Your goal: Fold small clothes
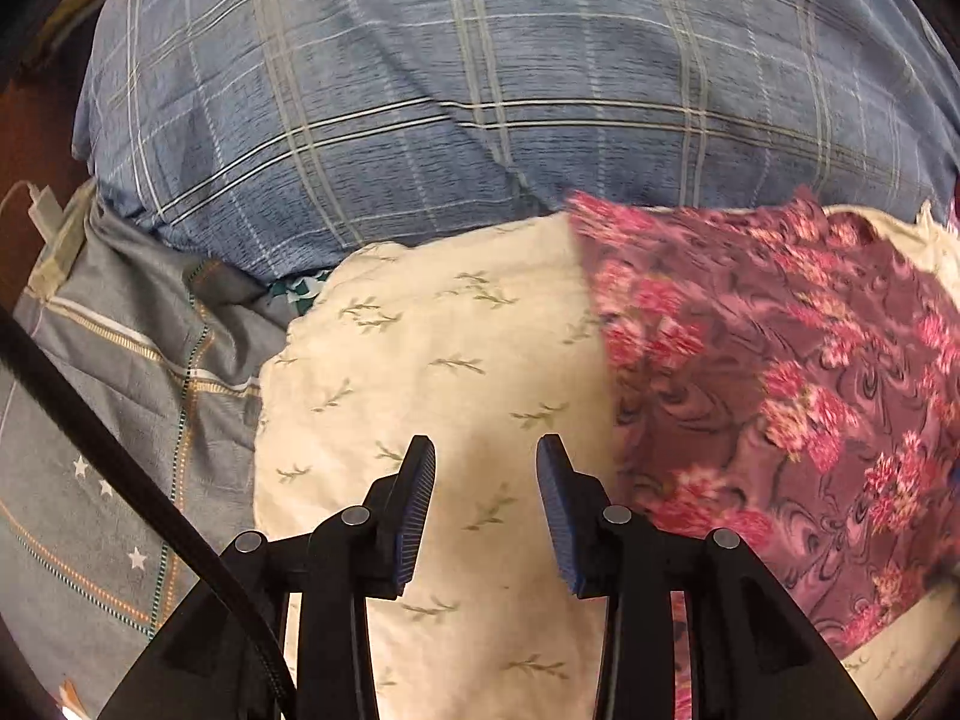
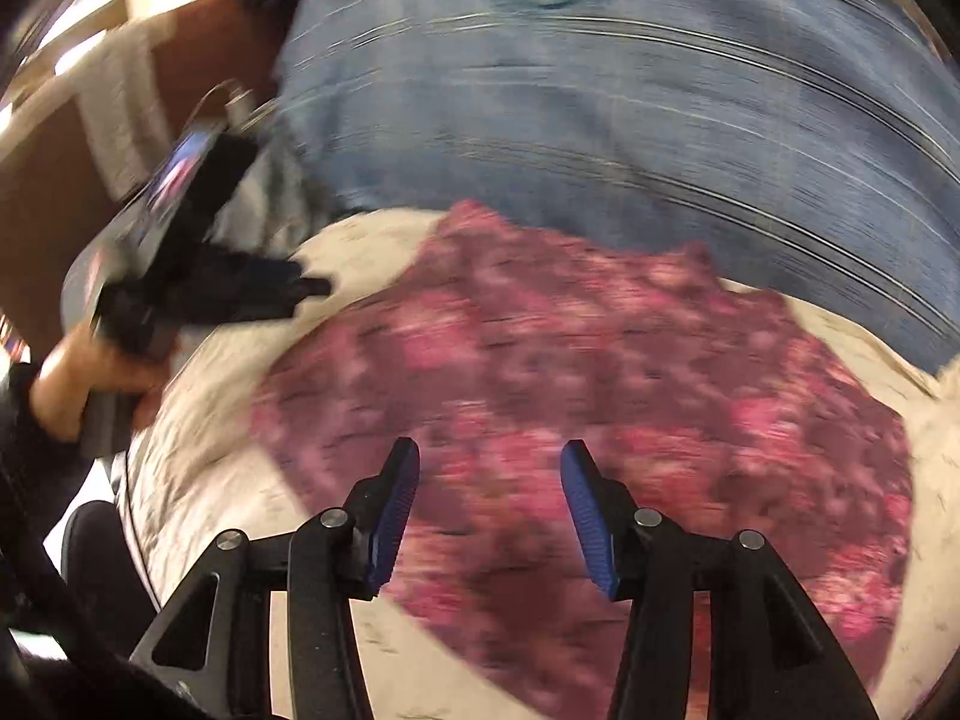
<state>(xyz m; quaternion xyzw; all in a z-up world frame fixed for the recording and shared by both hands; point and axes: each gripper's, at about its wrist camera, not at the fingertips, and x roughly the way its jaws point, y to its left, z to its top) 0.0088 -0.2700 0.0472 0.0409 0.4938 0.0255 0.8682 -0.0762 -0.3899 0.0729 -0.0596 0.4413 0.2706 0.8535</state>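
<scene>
Left wrist view shows our left gripper (image 1: 485, 468) partly open and empty over the cream leaf-sprigged pillow (image 1: 432, 360). Our right gripper (image 2: 489, 474), likewise parted with nothing between its jaws, hangs above the maroon pink-flowered cloth (image 2: 570, 372) lying flat on that pillow's right part. We judge one fold laid; more folds seem left. Beyond the pillow lies a blue plaid cushion (image 1: 480, 60).

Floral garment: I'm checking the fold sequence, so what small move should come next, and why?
Probably bring the right hand-held gripper down onto the near edge of the floral garment for another fold. Both it and the left hand-held gripper are open and empty, and the garment lies flat on the cream pillow.
</scene>
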